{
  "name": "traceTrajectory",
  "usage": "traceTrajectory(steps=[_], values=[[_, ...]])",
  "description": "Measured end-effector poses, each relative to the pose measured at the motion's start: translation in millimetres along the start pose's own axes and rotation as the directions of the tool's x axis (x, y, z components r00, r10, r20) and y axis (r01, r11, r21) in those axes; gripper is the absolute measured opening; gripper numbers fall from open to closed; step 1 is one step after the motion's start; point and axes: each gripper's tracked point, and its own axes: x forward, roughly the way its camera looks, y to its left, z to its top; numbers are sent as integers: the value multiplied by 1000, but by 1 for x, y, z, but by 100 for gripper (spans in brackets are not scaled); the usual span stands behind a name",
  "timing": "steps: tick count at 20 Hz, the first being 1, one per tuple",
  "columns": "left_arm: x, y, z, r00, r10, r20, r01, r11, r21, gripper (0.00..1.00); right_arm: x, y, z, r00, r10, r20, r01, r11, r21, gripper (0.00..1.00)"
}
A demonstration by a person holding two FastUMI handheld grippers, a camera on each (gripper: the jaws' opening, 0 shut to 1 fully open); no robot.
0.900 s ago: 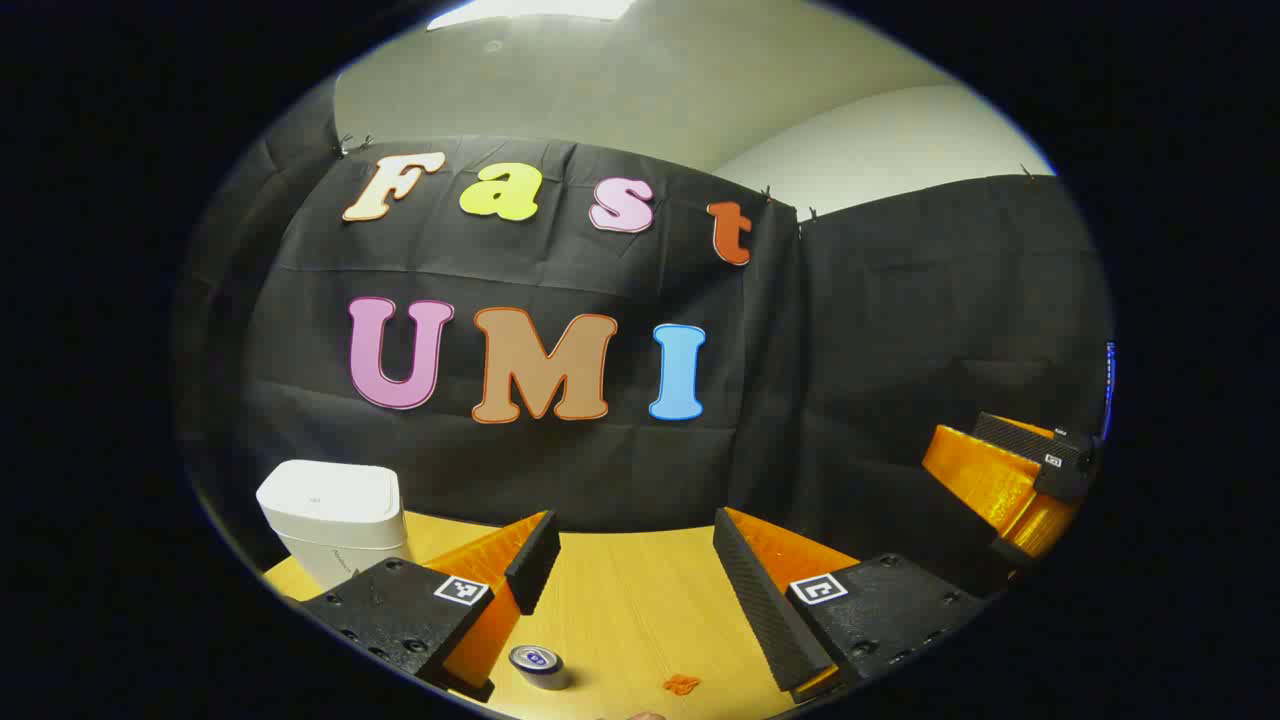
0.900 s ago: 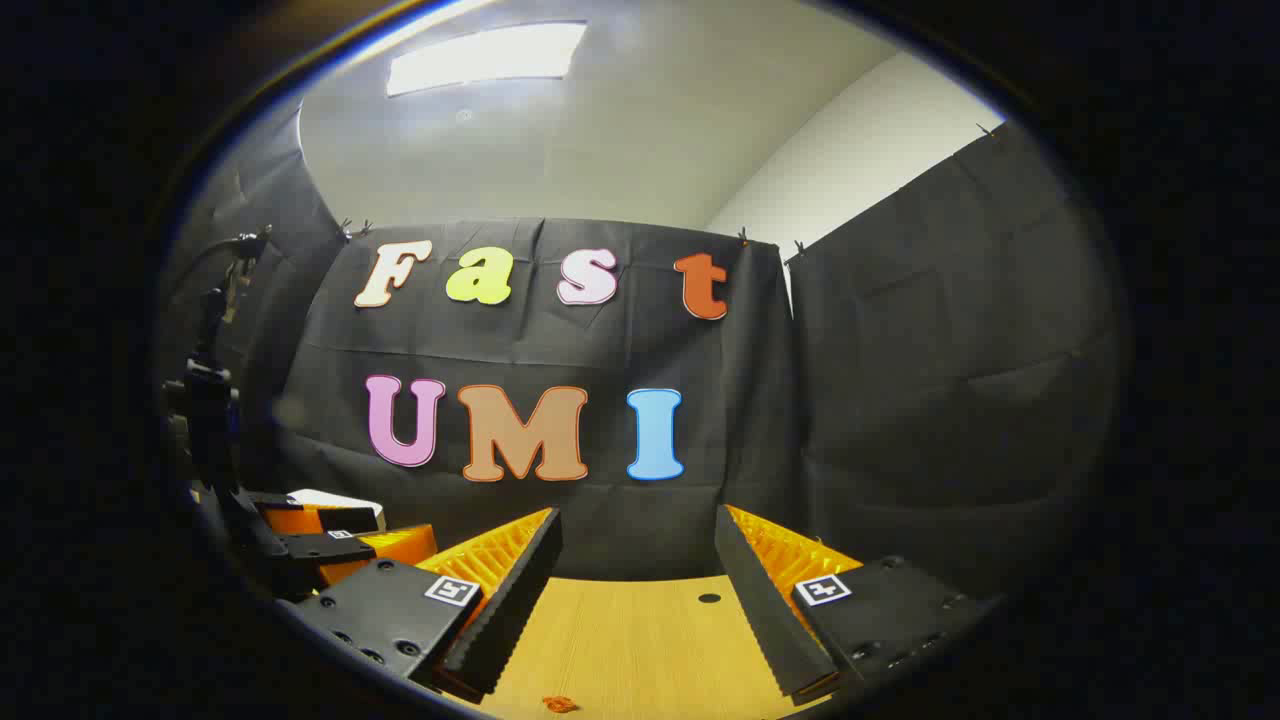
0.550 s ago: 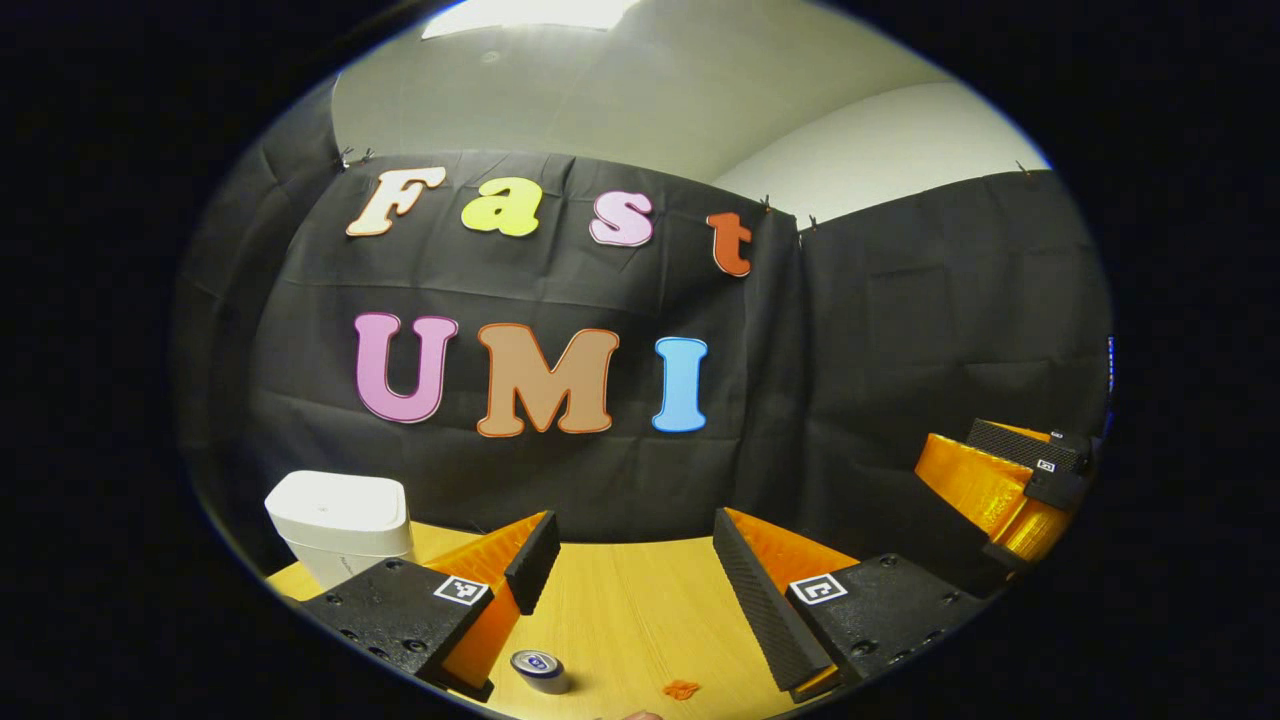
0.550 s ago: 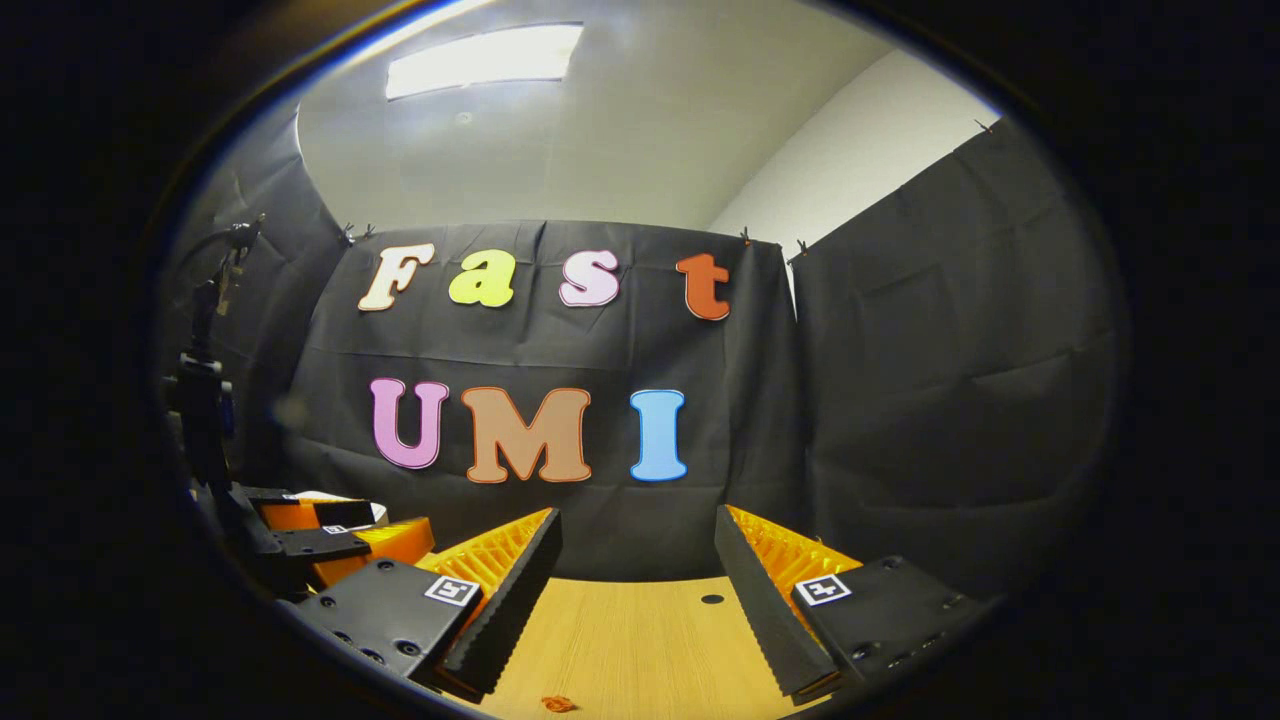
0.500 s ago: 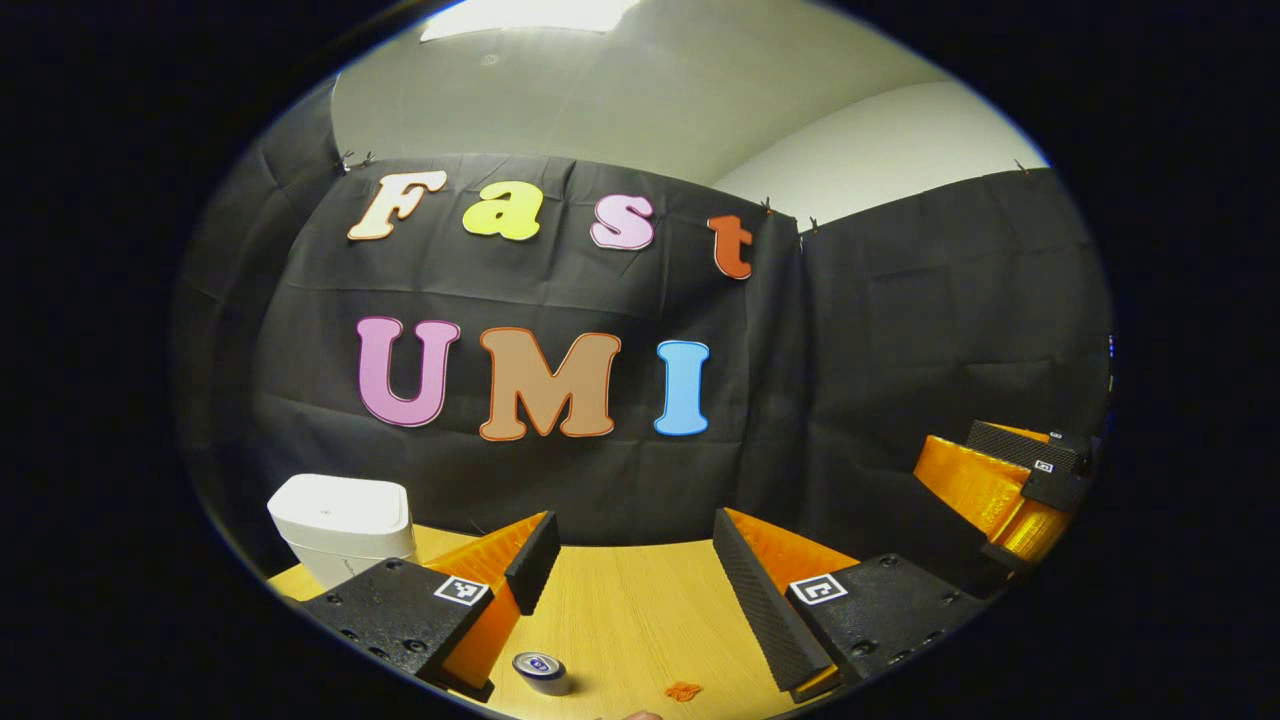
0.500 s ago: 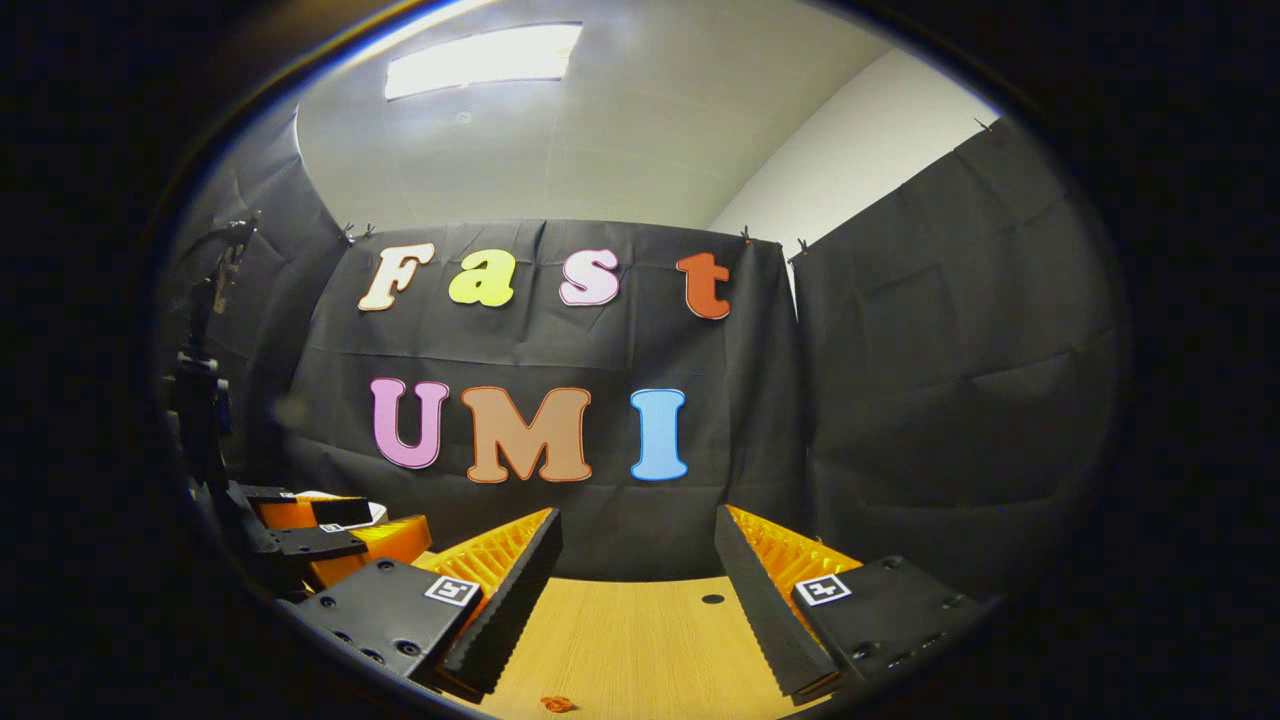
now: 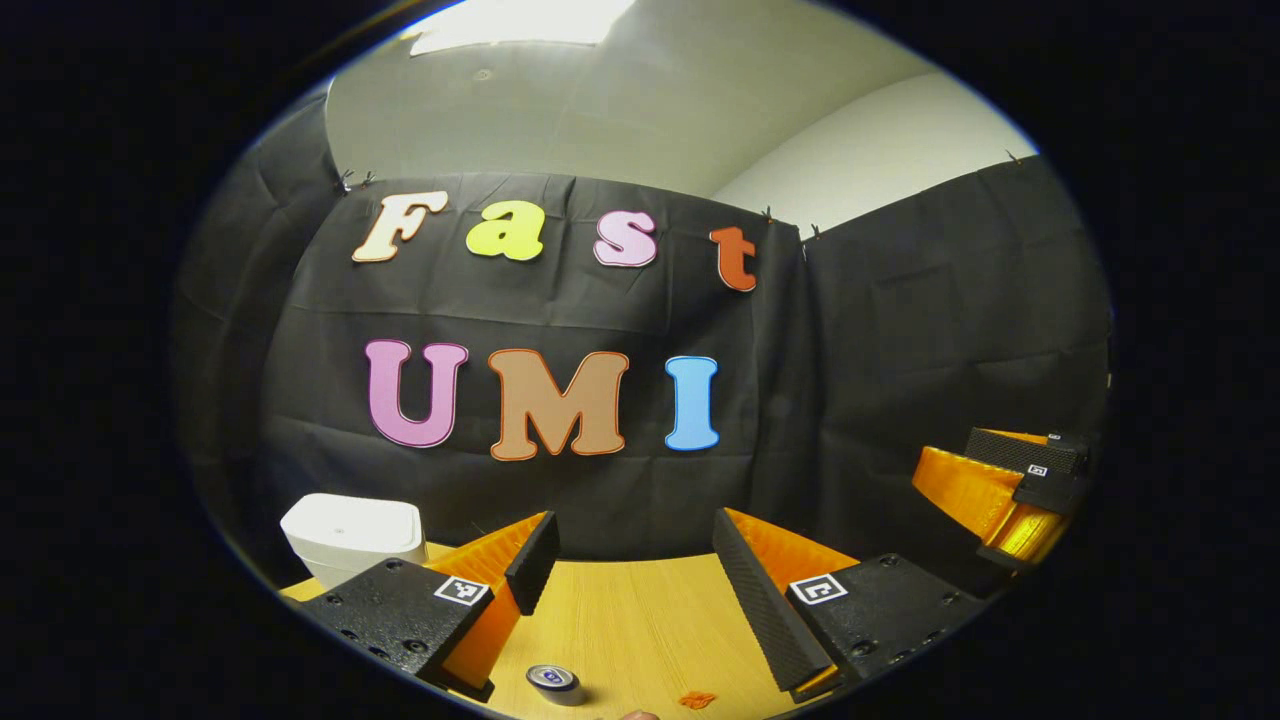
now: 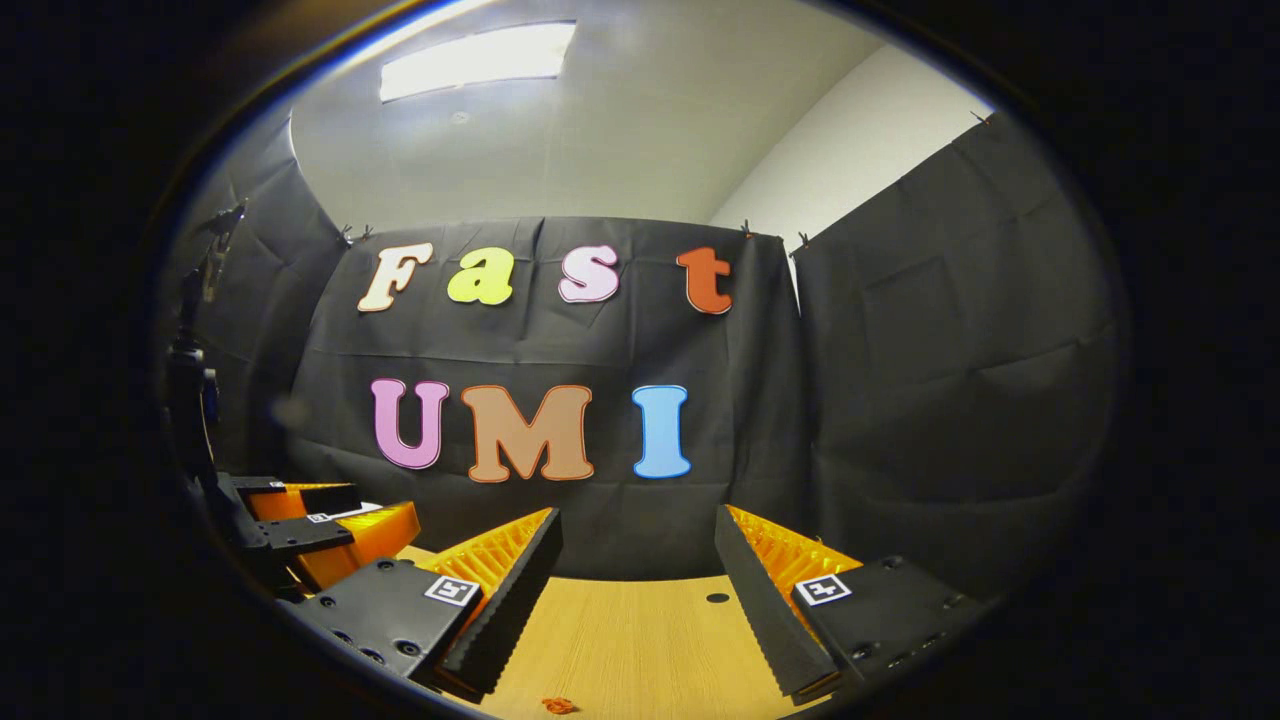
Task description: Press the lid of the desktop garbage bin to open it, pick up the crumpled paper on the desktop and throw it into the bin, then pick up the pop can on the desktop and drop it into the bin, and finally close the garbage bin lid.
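Black cloth backs a wooden table (image 7: 640, 620). Lower left, the bin (image 7: 352, 535) sits closed; the can (image 7: 554, 682) lies bottom centre. Both the left gripper (image 7: 630, 560) and right gripper (image 8: 635, 565) hold their jaws wide apart, empty. An off-centre press could shove the light bin.

A pale wooden tabletop (image 7: 640, 620) runs back to the black cloth wall. On it, in the left gripper view, a white garbage bin (image 7: 352, 535) with its lid down stands at the far left. Near the front edge stands a pop can (image 7: 555, 683), upright, and a small orange scrap (image 7: 697, 699) lies apart to its right. In the right gripper view, a small dark hole (image 8: 717, 598) marks the wood farther back.
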Motion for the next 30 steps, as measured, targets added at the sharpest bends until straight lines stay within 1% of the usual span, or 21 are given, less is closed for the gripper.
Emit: traceTrajectory(steps=[8,14,25,30], values=[[-3,19,4,998,52,26,-52,999,-4,93,8,6,0,1000,28,12,-28,1000,-3,98],[-6,31,-1,997,83,6,-82,996,-18,93,14,8,0,999,36,21,-37,999,0,98],[-2,42,-9,994,104,-19,-104,995,-4,93,22,14,-7,999,53,7,-53,999,-8,98],[-1,50,-12,990,134,-30,-134,991,7,93,23,13,-9,998,55,-1,-55,998,-7,98]])
